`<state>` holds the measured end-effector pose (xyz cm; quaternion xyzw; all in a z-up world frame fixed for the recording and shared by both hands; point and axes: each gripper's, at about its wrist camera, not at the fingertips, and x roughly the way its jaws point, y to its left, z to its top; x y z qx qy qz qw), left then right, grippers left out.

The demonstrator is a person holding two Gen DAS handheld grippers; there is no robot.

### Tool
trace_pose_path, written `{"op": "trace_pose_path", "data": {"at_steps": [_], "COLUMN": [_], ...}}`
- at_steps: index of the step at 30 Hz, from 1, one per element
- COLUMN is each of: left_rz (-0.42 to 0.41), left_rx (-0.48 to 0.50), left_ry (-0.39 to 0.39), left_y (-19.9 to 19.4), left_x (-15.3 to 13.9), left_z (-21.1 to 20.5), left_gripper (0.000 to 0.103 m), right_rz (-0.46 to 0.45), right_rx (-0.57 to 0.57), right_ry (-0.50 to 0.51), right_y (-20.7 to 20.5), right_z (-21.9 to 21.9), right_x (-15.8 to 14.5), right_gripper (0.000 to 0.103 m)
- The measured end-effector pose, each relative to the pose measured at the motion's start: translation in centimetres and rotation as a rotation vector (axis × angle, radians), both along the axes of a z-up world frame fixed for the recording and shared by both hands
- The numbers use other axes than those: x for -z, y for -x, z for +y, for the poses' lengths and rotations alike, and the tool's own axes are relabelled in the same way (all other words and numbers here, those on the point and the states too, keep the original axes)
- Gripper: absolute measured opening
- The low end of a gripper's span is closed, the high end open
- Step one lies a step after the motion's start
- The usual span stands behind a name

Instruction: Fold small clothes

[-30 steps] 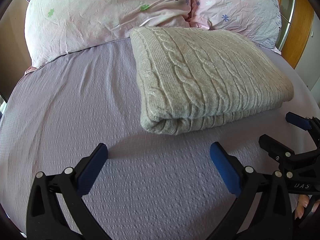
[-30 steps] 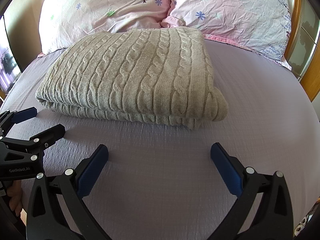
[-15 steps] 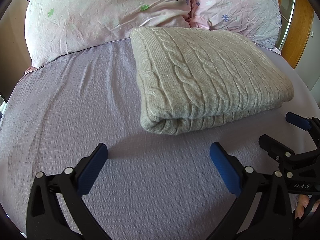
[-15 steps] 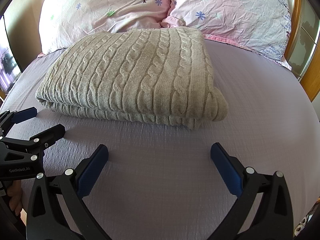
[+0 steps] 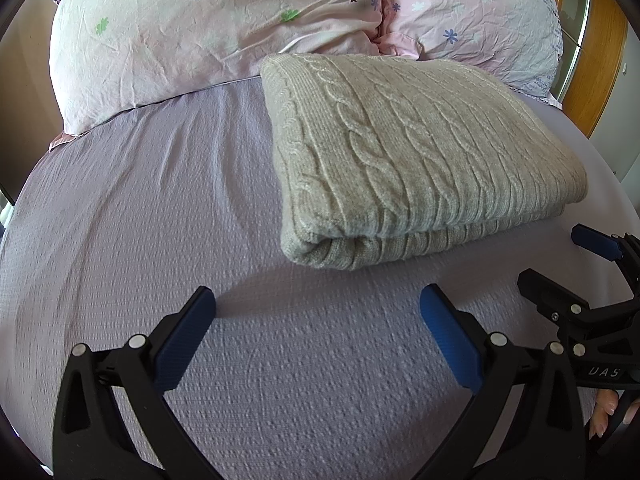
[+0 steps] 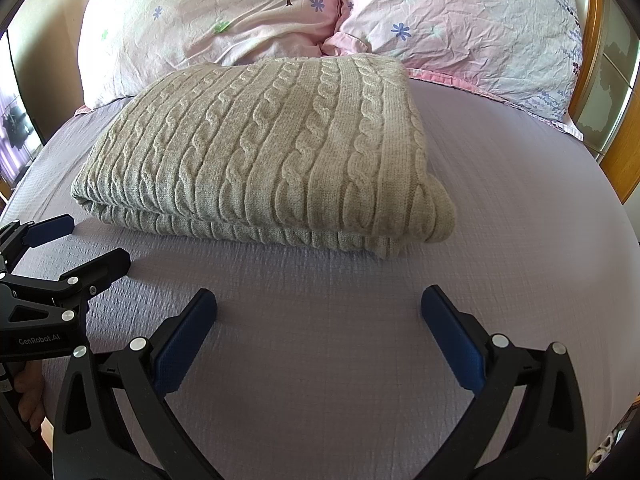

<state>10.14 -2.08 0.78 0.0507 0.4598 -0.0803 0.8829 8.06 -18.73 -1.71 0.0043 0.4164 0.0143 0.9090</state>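
Blue rubber pads line the two fingers of the left gripper (image 5: pixel 318 308), which hangs spread wide over the near part of the bed (image 5: pixel 132 208) with nothing between its jaws. The right gripper (image 6: pixel 319 308) is spread just as wide and equally bare, low over the lilac textured sheet near the bed's front edge. Each tool shows at the side of the other's view: the right one pokes in from the right edge of the left wrist view, the left one from the left edge of the right wrist view, with its jaws parted. Neither touches any cloth.

Just beyond the fingertips, apart from them by a strip of bare sheet, lies the sweater (image 6: pixel 272 152), a beige cable-knit piece folded into a thick, roughly rectangular bundle. It sits flat on the middle of the bed. Its layered near edge faces the grippers, with a lower layer peeking out under the top one. In the left wrist view the rolled corner of the sweater (image 5: pixel 404 148) is the closest part.

The sweater's far edge reaches the pillows at the head of the bed. The left pillow (image 5: pixel 216 20) is pale pink with small flowers and a printed tree; the right pillow (image 6: pixel 472 24) is pink with blue flowers. A wooden frame (image 5: pixel 596 48) stands past the bed's far right corner.
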Motion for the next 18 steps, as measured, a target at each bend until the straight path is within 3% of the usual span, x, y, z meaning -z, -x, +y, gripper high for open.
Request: {"op": "trace_pose_path", "data": {"at_steps": [18], "left_rz": [-0.009], "left_rx": [-0.001], "left_ry": [0.002], "left_y": [-0.08], "left_x": [-0.12], "left_z": [-0.07], "left_gripper": [0.101], "right_rz": [0.0], "right_rx": [0.001], "right_ry": [0.0], "right_y": [-0.01], "right_z": [0.02], "right_x": [0.0], "right_gripper": [0.102]}}
